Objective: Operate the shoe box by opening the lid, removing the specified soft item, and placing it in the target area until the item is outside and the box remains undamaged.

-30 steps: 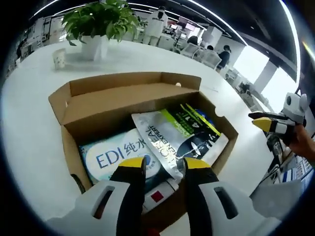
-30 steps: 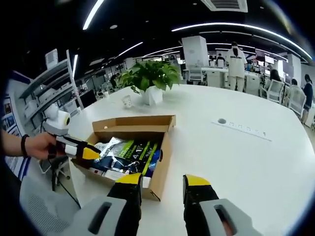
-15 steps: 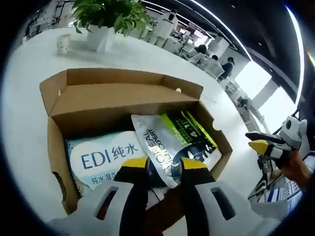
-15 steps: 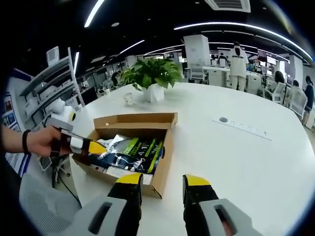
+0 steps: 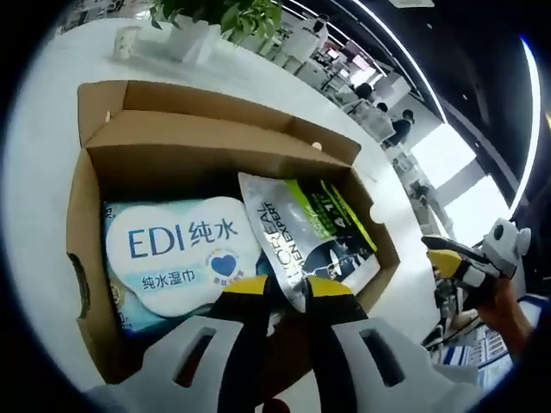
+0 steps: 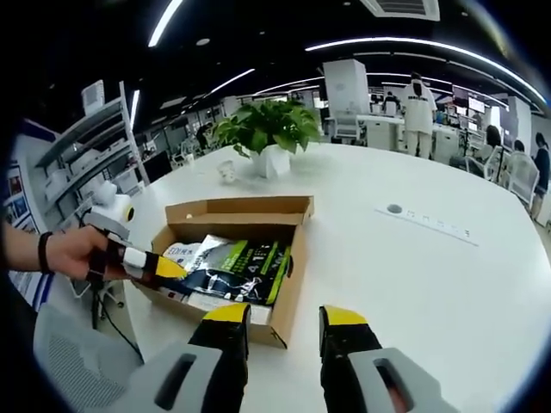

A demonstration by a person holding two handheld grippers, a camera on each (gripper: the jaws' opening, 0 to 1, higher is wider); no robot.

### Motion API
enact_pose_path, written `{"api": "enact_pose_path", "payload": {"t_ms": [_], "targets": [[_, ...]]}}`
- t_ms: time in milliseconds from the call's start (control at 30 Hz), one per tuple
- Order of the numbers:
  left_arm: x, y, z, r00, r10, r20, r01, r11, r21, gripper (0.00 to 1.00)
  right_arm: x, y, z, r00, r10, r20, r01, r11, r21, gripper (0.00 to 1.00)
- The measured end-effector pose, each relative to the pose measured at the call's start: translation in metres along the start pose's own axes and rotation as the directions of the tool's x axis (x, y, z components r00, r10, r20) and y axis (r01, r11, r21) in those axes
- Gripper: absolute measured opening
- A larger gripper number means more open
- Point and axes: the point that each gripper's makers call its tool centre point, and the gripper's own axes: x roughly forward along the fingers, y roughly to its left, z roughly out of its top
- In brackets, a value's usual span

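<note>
Open shoe box (image 5: 215, 146) on desk (image 6: 413, 275).
Inside: wipes pack (image 5: 176, 254) at 9 o'clock, pouch (image 5: 310, 237) at 3 o'clock, overlapping it. Potted plant (image 6: 267, 133) behind box, 12 o'clock.

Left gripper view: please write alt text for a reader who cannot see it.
The left tongs reach into an open cardboard shoe box, their yellow tips at the lower edge of a silver and green pouch. A white and blue wipes pack lies beside the pouch, and the right tongs wait at the right edge.
</note>
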Motion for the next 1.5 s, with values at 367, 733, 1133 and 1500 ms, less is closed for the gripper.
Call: {"api": "enact_pose_path", "payload": {"t_ms": [367,733,1133,1500], "targets": [[0.001,0.002,0.000,0.999,0.053,-0.006,-0.052,0.997,0.061,0.01,0.013,0.017,0.002,0.998,0.048,-0.034,-0.048,0.999,-0.016,0.28],[-0.004,0.014,0.002,0.998,0.049,-0.028,-0.047,0.997,0.064,0.00,0.039,0.049,0.003,0.985,0.146,-0.090,-0.146,0.989,0.003,0.26],[-0.011,0.021,0.007,0.998,0.063,-0.026,-0.060,0.994,0.095,0.00,0.075,0.061,-0.003,0.963,0.136,-0.231,-0.138,0.990,0.010,0.25],[-0.012,0.023,0.008,0.998,0.051,-0.032,-0.048,0.995,0.089,0.00,0.087,0.052,-0.015,0.940,0.115,-0.321,-0.097,0.993,0.073,0.25]]}}
